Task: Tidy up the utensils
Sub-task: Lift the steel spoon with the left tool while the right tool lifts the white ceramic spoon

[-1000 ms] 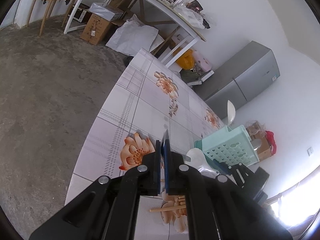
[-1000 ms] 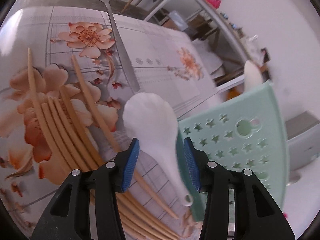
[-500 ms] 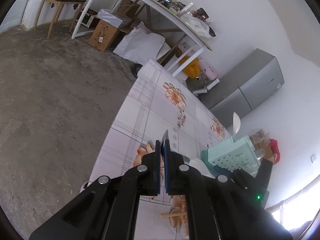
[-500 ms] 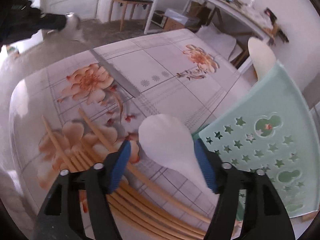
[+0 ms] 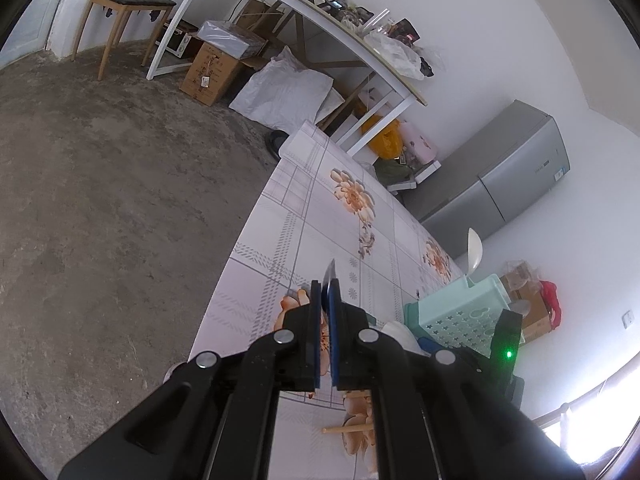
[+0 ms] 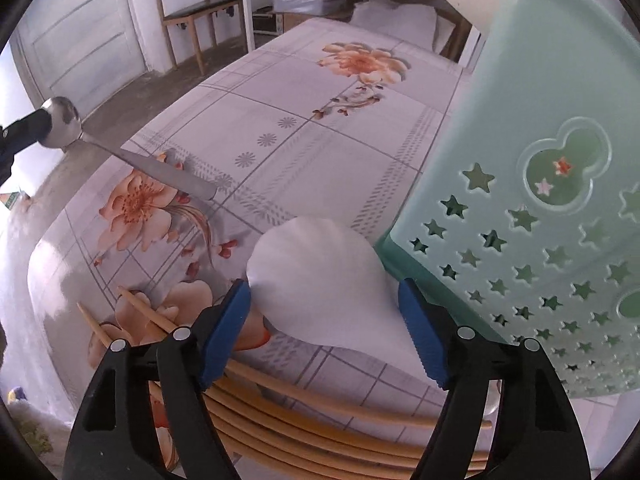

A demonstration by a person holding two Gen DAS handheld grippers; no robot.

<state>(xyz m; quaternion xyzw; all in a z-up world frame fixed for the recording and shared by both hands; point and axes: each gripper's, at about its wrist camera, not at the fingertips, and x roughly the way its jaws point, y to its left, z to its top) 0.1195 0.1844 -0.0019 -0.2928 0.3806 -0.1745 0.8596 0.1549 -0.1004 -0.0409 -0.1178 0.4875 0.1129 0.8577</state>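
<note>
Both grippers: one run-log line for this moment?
left gripper: shut on metal spoon | right gripper: just opening, straddles white spoon | basket: beside

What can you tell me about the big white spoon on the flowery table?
The white spoon looks like smooth plastic or ceramic, with a wide, rounded bowl that narrows toward a handle hidden behind the right gripper. It lies on the flowered tablecloth, right beside the mint-green basket and next to wooden chopsticks. The jaws have just been opening and now stand wide on either side of it, not clearly pressing it.
</note>
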